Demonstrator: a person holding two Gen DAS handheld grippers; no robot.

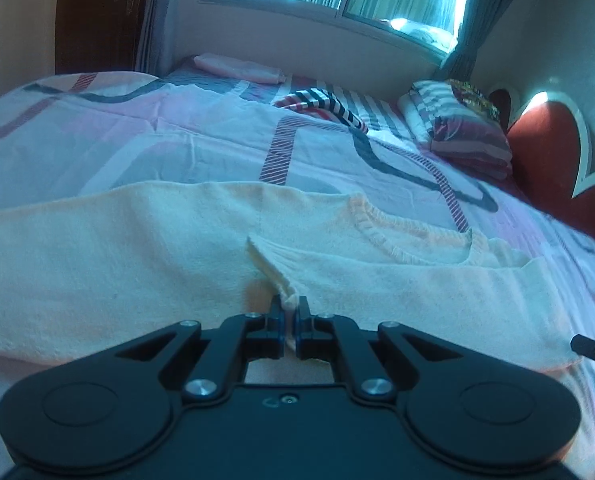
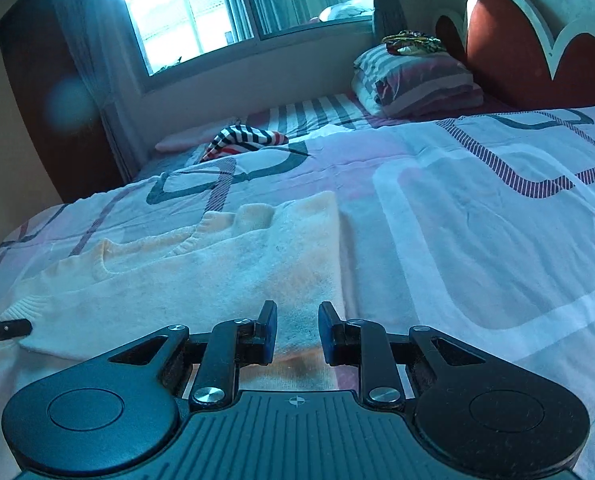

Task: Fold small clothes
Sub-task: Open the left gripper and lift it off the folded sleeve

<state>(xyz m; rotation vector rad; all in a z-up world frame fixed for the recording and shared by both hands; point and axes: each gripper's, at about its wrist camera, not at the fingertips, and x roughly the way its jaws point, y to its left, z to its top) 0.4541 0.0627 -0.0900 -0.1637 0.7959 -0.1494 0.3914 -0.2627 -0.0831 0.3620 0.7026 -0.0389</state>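
A cream knit sweater [image 1: 117,248] lies spread on the bed, its ribbed neckline [image 1: 397,236] toward the right. My left gripper [image 1: 290,308] is shut on a pinched fold of the sweater, which rises in a ridge in front of the fingers. The sweater also shows in the right wrist view [image 2: 225,264]. My right gripper [image 2: 297,320] is open just above the sweater's near edge, nothing between its fingers. The tip of the right gripper shows at the left wrist view's right edge [image 1: 593,350].
The bed carries a white and pink patterned sheet [image 2: 477,220]. A striped garment [image 2: 245,138] and a folded pink cloth [image 1: 237,68] lie at the far side under the window. Stacked striped pillows [image 2: 413,80] sit by the red headboard [image 2: 509,48].
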